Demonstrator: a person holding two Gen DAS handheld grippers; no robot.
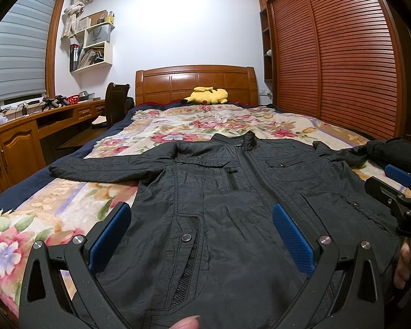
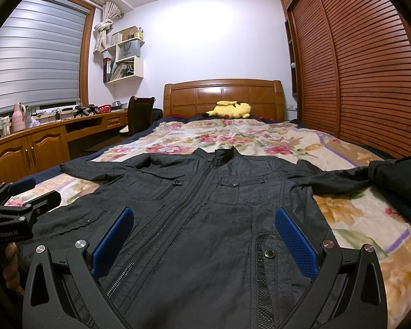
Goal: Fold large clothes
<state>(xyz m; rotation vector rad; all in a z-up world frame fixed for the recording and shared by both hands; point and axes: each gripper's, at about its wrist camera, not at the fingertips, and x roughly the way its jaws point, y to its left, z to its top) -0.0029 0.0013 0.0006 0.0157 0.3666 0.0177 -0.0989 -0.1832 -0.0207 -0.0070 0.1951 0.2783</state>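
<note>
A large black zip jacket [image 1: 219, 192] lies flat, front up, on the bed, collar towards the headboard and both sleeves spread out; it also shows in the right wrist view [image 2: 213, 205]. My left gripper [image 1: 201, 219] is open and empty, hovering over the jacket's lower left part near the hem. My right gripper [image 2: 205, 224] is open and empty over the lower right part. Each gripper shows at the edge of the other's view: the right one [image 1: 397, 183] and the left one [image 2: 22, 197]. The jacket's hem is hidden below both views.
The bed has a floral blanket [image 1: 178, 126] and a wooden headboard [image 1: 196, 82] with a yellow plush toy [image 1: 208, 96]. A wooden desk [image 1: 22, 134] and chair [image 1: 115, 104] stand left. A slatted wardrobe [image 1: 342, 54] runs along the right. A dark bundle [image 2: 397, 181] lies at the right sleeve's end.
</note>
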